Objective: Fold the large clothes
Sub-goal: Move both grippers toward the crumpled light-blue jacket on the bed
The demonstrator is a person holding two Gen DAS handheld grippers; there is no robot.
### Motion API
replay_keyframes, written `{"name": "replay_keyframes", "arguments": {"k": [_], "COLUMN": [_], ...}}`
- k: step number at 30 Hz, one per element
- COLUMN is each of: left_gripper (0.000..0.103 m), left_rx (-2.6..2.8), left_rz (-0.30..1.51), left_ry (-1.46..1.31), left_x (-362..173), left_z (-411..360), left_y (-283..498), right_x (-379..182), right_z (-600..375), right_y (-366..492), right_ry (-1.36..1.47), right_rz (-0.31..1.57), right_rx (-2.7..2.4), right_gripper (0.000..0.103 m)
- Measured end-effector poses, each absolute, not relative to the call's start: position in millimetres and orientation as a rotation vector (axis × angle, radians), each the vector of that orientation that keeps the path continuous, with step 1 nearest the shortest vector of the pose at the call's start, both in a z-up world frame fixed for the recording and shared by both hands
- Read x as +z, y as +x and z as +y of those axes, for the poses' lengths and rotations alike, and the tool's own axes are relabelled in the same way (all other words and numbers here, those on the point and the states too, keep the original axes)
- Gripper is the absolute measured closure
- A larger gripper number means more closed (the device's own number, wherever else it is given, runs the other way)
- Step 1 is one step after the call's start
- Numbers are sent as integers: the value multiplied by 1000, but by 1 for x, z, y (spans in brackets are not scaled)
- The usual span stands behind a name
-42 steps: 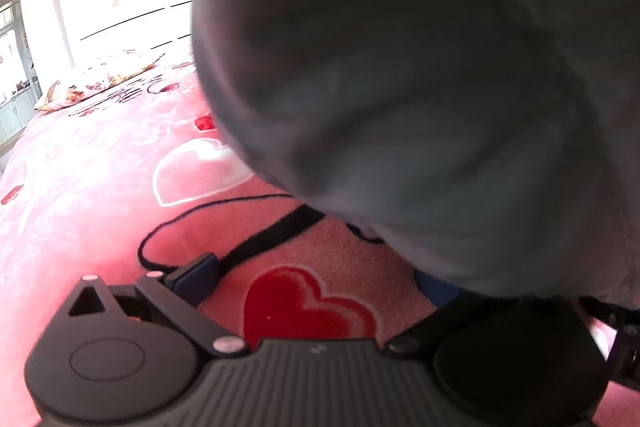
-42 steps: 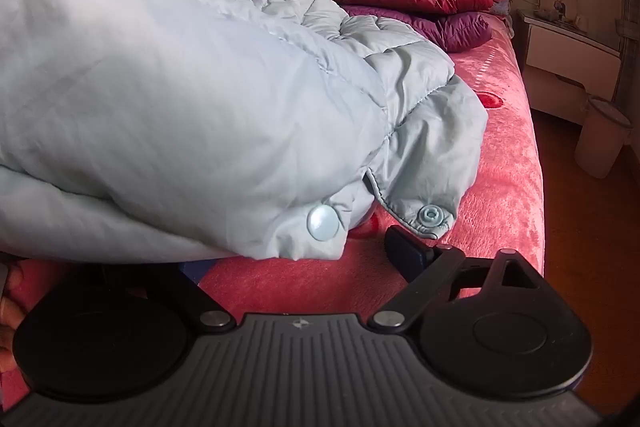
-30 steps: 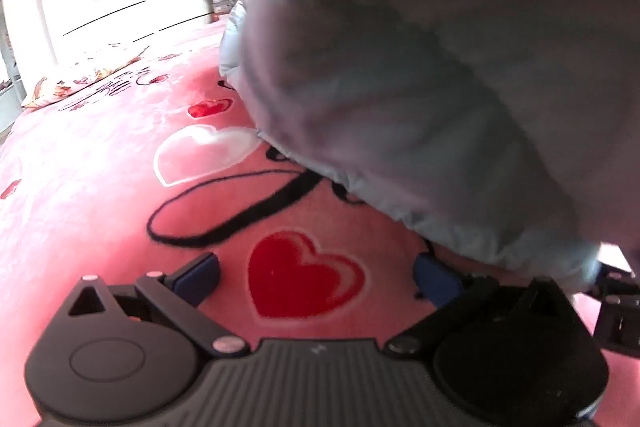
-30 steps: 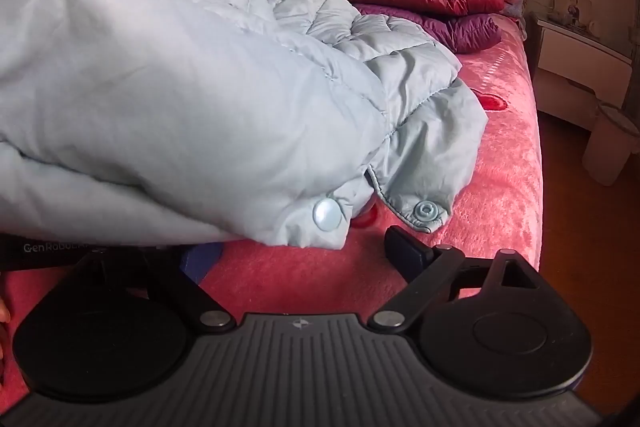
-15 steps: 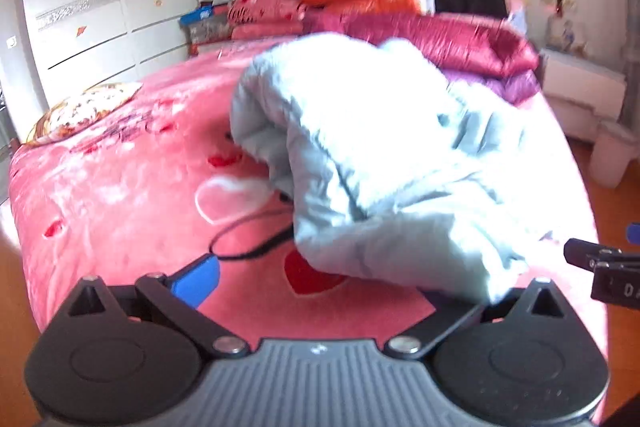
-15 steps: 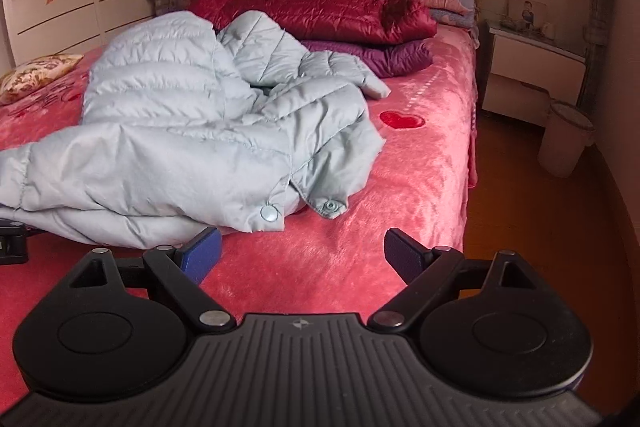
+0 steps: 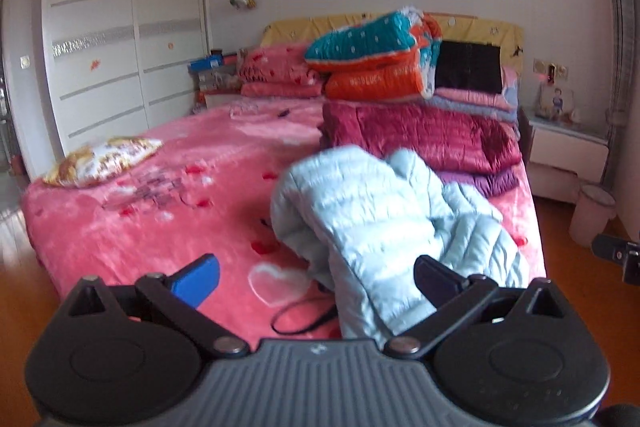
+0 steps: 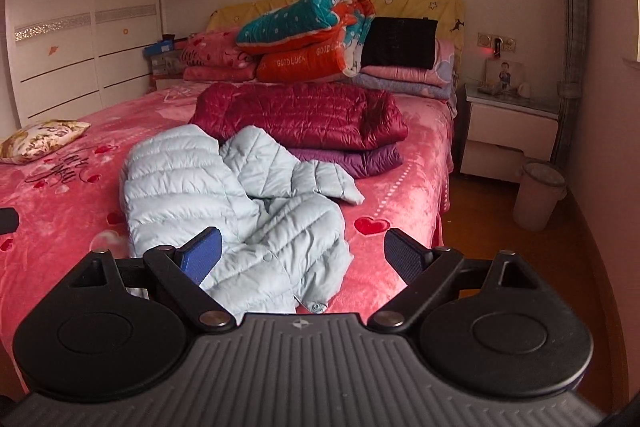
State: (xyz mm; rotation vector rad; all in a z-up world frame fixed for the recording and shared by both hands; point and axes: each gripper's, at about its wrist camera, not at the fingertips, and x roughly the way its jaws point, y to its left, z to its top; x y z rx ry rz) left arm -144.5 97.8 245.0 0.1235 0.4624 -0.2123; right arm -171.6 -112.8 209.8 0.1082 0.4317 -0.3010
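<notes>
A pale blue quilted puffer jacket (image 7: 384, 223) (image 8: 232, 203) lies crumpled on the pink bed (image 7: 140, 223) (image 8: 400, 187), near its foot edge. My left gripper (image 7: 316, 279) stands open, held back from the bed, with nothing between its fingers. My right gripper (image 8: 302, 255) is open too, empty, hovering in front of the jacket's lower hem. Neither touches the jacket. A snap button (image 8: 317, 306) shows at the jacket's near corner.
Folded maroon (image 8: 300, 119) and purple (image 8: 352, 159) jackets lie behind the blue one. Piled quilts (image 8: 308, 39) sit at the headboard. A small pillow (image 7: 104, 159) lies at the left. Wardrobe (image 7: 120, 39) left; nightstand (image 8: 508, 139) and waste bin (image 8: 538, 195) right, on wooden floor.
Both grippers let go of the blue jacket and pulled back and up from the bed. The jacket, earlier filling both views, now lies dropped on the blanket.
</notes>
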Motion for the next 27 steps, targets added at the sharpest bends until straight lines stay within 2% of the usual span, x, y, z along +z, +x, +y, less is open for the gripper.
{"name": "replay_keyframes", "arguments": {"k": [12, 27], "left_gripper": [0, 1], "left_rx": [-158, -90], "left_rz": [317, 279], "left_ry": [130, 135], "left_x": [306, 304], "left_z": [120, 136], "left_y": [-151, -165], "right_x": [289, 325], "right_z": [-95, -82], "right_y": [-186, -204], "right_ry": [45, 87], "right_rz": [357, 275], "right_rx": [-246, -208], "right_gripper": [0, 0]}}
